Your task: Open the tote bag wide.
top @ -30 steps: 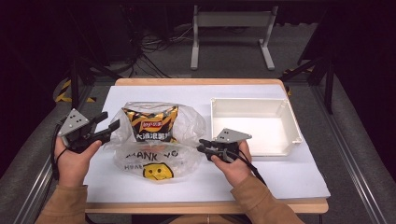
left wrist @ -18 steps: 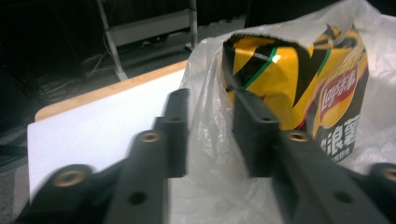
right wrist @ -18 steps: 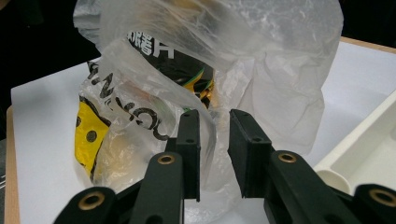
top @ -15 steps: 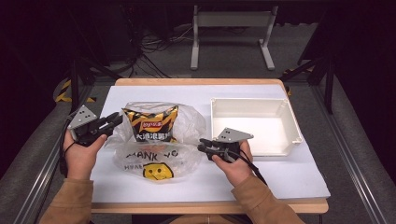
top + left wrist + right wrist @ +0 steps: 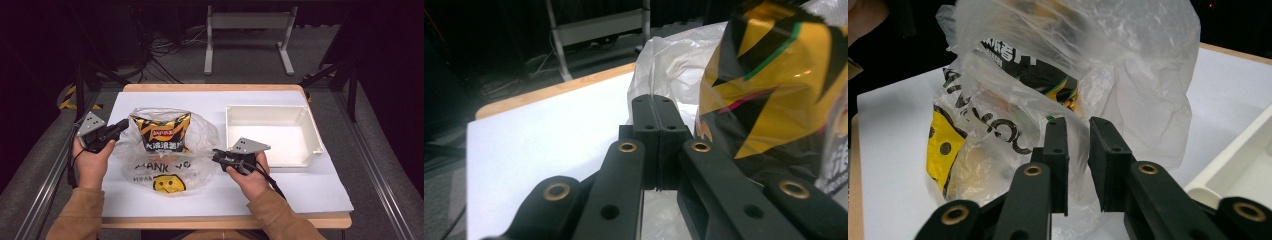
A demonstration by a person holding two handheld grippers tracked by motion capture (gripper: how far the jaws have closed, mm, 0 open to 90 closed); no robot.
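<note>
A clear plastic bag (image 5: 192,167) with a yellow smiley face and black lettering lies on the white table cover. A yellow and black chips packet (image 5: 161,134) stands inside it. My left gripper (image 5: 121,126) is at the bag's left edge. In the left gripper view its jaws (image 5: 652,100) are pressed together with the thin plastic (image 5: 674,55) rising from their tips, beside the chips packet (image 5: 774,75). My right gripper (image 5: 216,156) is at the bag's right side. Its jaws have just been closing; a narrow gap (image 5: 1078,125) remains with bag film (image 5: 1073,55) between them.
A white rectangular tray (image 5: 270,109) sits on the right half of the table, just beyond my right hand. The white table cover (image 5: 200,102) reaches toward the wooden far edge. A metal stand and cables are on the dark floor behind.
My left gripper has moved right and down to the bag's left edge and its jaws have shut there. The right hand has stayed in place.
</note>
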